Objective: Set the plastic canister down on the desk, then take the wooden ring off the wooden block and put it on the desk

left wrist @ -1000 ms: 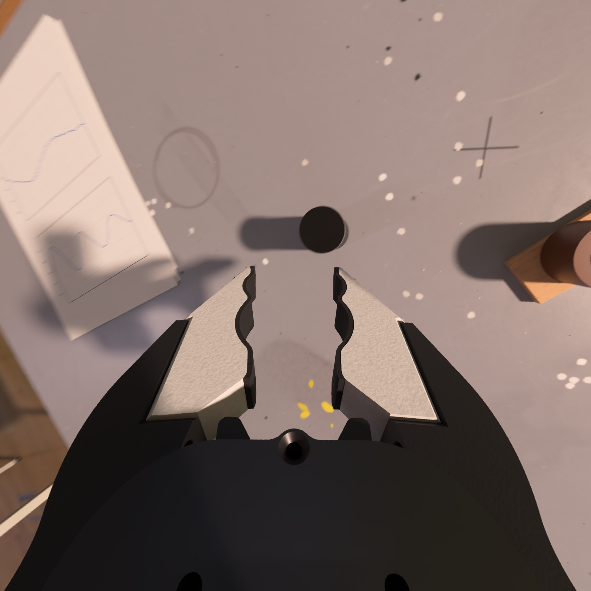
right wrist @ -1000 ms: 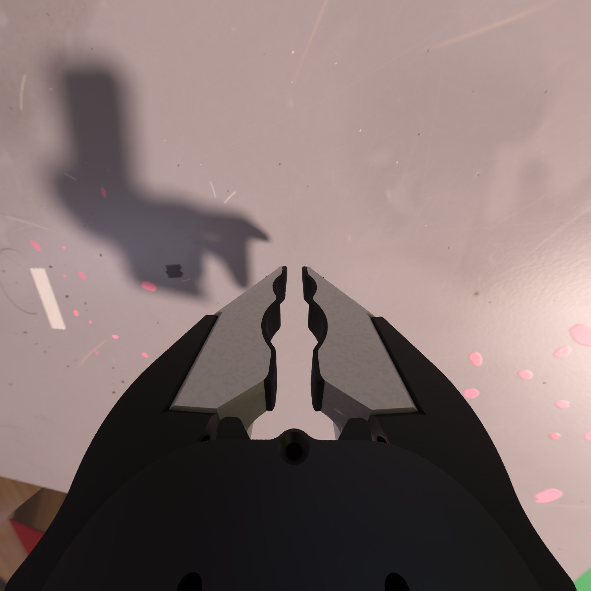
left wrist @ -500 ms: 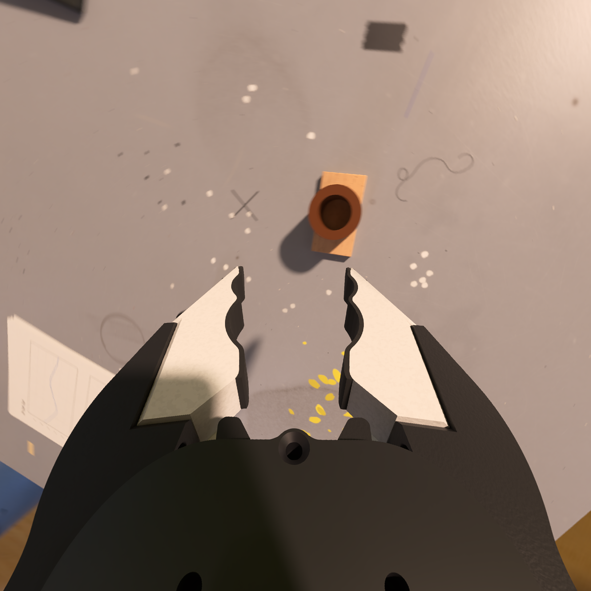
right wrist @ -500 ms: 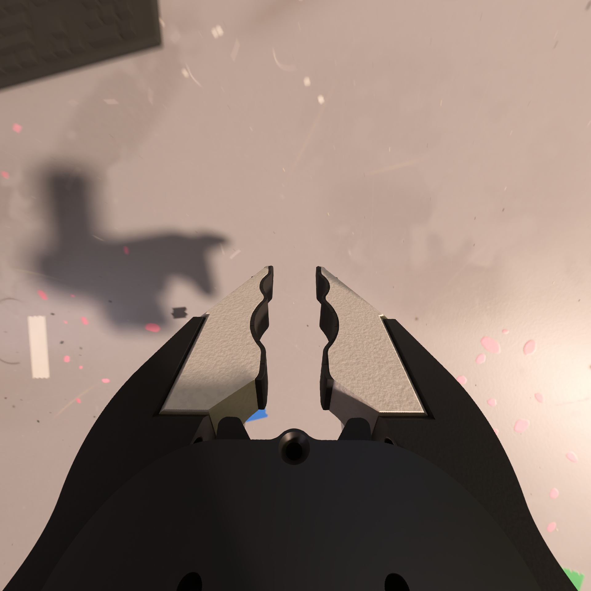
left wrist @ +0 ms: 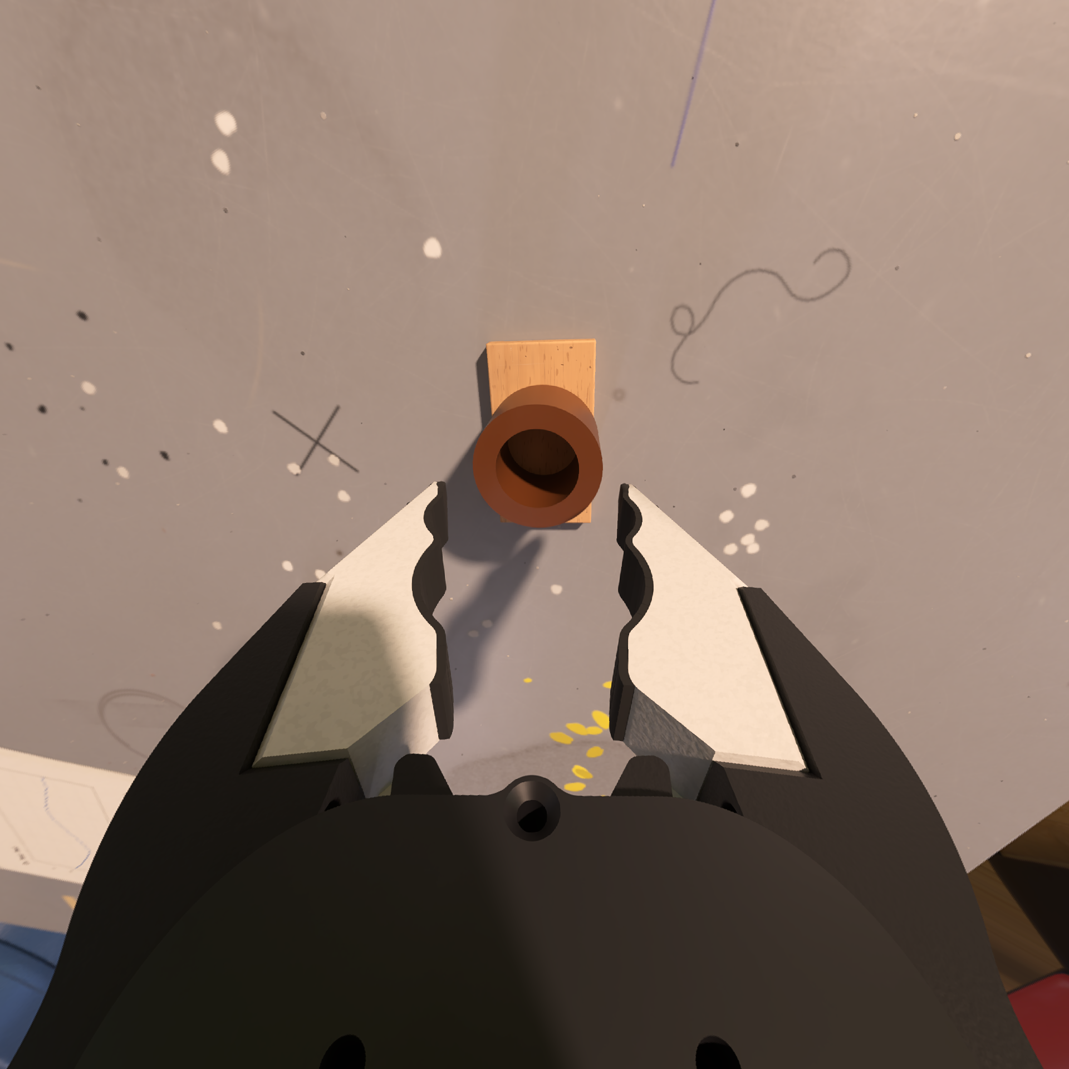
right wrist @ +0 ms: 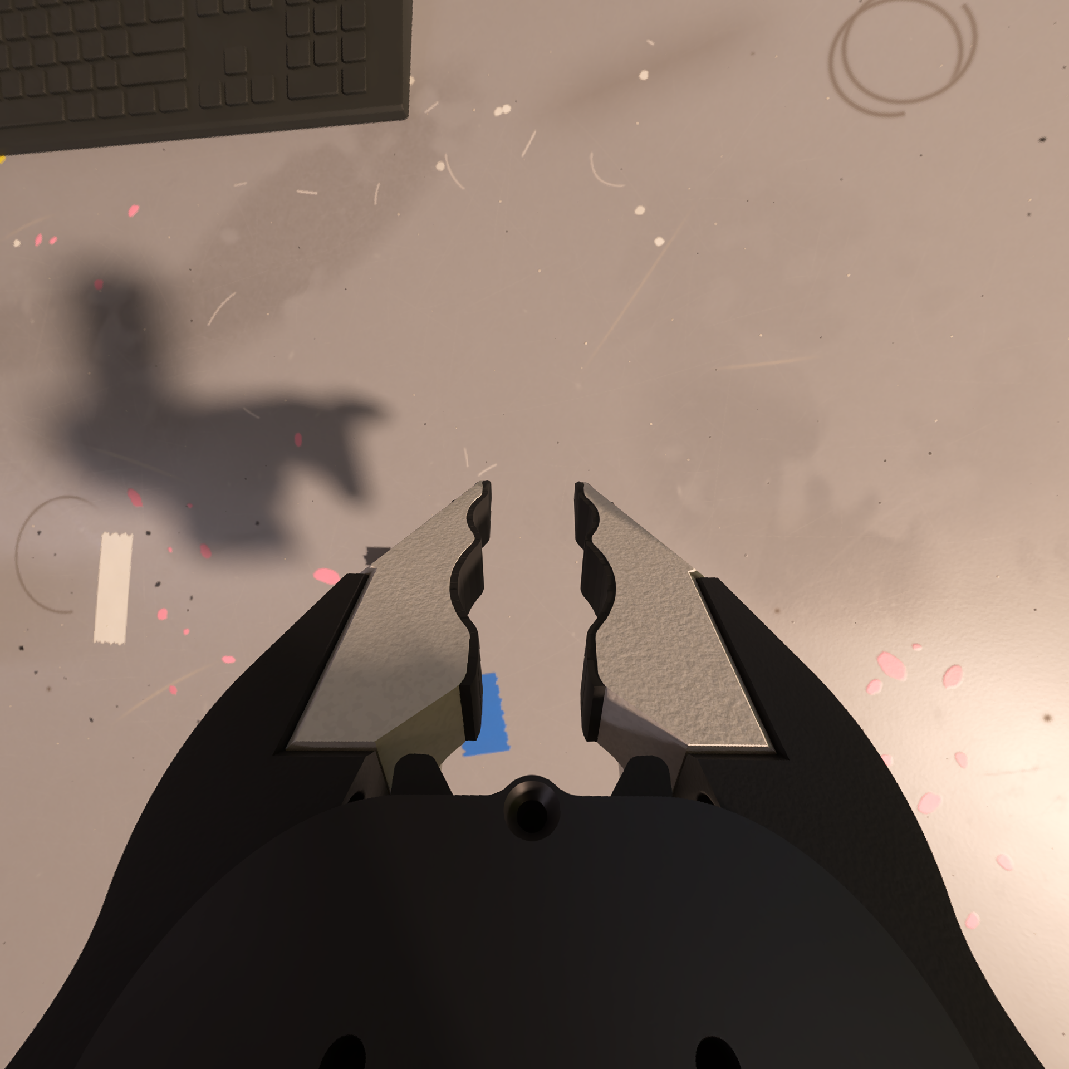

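In the left wrist view a brown wooden ring [left wrist: 538, 457] stands on a light wooden block [left wrist: 541, 364] on the grey desk [left wrist: 810, 463]. My left gripper [left wrist: 531, 491] is open and empty, above the desk, with the ring just beyond and between its fingertips. In the right wrist view my right gripper [right wrist: 532, 491] is open and empty above the bare desk [right wrist: 752, 347]. The plastic canister is not in view in either frame.
A sheet of paper [left wrist: 40, 810] lies at the lower left of the left wrist view, and the desk edge [left wrist: 995, 856] shows at the lower right. A dark keyboard [right wrist: 196, 63] lies at the top left of the right wrist view. Tape strips [right wrist: 113, 587] and paint specks mark the desk.
My left gripper has swung from the black canister to the ring and block, moved closer, and opened wider. My right gripper has opened wider, and the keyboard has come into its view.
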### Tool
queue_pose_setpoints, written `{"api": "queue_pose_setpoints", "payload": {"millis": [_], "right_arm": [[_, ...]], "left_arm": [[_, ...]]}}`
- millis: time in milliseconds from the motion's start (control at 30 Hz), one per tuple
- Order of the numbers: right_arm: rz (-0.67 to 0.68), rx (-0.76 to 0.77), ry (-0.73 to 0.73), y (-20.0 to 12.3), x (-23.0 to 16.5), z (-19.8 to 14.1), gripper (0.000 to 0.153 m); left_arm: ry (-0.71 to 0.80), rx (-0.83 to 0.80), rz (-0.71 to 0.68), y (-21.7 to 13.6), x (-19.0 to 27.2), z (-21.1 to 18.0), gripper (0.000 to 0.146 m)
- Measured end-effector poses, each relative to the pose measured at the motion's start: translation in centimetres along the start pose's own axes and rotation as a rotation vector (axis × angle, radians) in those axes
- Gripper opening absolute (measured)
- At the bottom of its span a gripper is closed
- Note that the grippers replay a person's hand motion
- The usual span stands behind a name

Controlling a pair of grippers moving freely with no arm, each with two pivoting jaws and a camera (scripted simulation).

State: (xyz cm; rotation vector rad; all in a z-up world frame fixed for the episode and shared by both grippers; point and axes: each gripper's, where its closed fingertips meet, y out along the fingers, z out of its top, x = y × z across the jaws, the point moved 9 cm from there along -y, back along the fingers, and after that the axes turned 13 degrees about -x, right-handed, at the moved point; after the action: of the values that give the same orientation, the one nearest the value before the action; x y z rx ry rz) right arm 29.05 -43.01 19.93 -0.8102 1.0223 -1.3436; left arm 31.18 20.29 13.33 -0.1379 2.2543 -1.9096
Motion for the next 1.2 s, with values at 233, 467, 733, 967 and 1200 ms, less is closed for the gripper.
{"api": "queue_pose_setpoints", "payload": {"millis": [233, 467, 733, 967, 1200], "right_arm": [[0.005, -0.011, -0.001, 0.3, -0.1, 0.0, 0.029], [0.007, -0.039, -0.005, 0.7, -0.2, 0.0, 0.030], [0.006, -0.058, -0.017, 1.1, -0.5, 0.0, 0.031], [0.008, -0.077, -0.005, 1.2, -0.2, -0.3, 0.032], [0.013, -0.078, -0.011, 1.0, -0.3, -0.4, 0.033]], "left_arm": [[-0.025, 0.018, -0.152, 2.1, -0.8, 0.1, 0.051], [-0.088, -0.004, -0.286, 2.6, -1.5, 0.0, 0.050], [-0.091, 0.008, -0.242, 1.7, -1.6, -1.2, 0.050], [-0.206, 0.207, -0.050, -4.2, -1.4, -5.0, 0.050], [-0.129, 0.511, 0.211, -12.2, 2.5, -1.8, 0.050]]}}
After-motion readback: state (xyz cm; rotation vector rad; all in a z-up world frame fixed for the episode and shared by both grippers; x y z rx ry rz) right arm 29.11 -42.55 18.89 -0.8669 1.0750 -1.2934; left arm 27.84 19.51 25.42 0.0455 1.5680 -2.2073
